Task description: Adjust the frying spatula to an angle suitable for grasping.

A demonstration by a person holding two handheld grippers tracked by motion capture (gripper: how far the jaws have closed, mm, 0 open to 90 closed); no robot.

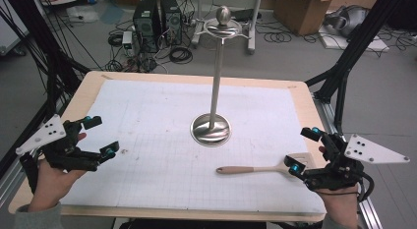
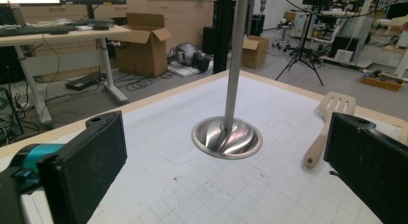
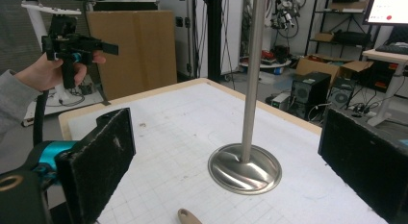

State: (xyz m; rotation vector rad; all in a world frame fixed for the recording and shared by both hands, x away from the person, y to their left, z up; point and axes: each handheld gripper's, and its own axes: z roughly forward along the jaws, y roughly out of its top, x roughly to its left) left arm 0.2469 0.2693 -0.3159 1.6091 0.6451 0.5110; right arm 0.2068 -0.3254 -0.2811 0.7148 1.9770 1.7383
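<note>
Table (image 1: 147, 81) with white gridded mat. Steel stand (image 1: 211, 130) upright near the mat's middle: round base, tall pole, hook ring and ball at the top.

Spatula (image 1: 260, 168) lies flat on the mat toward the right part of the near edge, apart from the stand's base. Long axis runs roughly parallel to the near edge, left to right in the high view. Wooden handle end points left, toward the table's middle; slotted pale blade points right, toward the right edge. In the left gripper view the spatula (image 2: 327, 128) shows its blade slots clearly.

Right gripper (image 1: 302, 150) sits at the right edge, just beside the blade, jaws standing wide, nothing between them. Its lower jaw tip overlaps the blade in the high view; contact cannot be told. Handle tip (image 3: 188, 217) shows at the bottom of the right gripper view.

Left gripper (image 1: 101, 135) hovers over the left edge, well apart from the spatula, jaws wide and empty.

Judgement: the step in hand looks like the right gripper's approach to pick up the spatula, likely for hanging on the stand. To do it well:
- turn the jaws across the long axis, not along it
- take the handle neck just behind the blade, where it is narrow
- come low, pads level with the mat, so the flat tool does not skid
- close squarely; keep clear of the stand.
</note>
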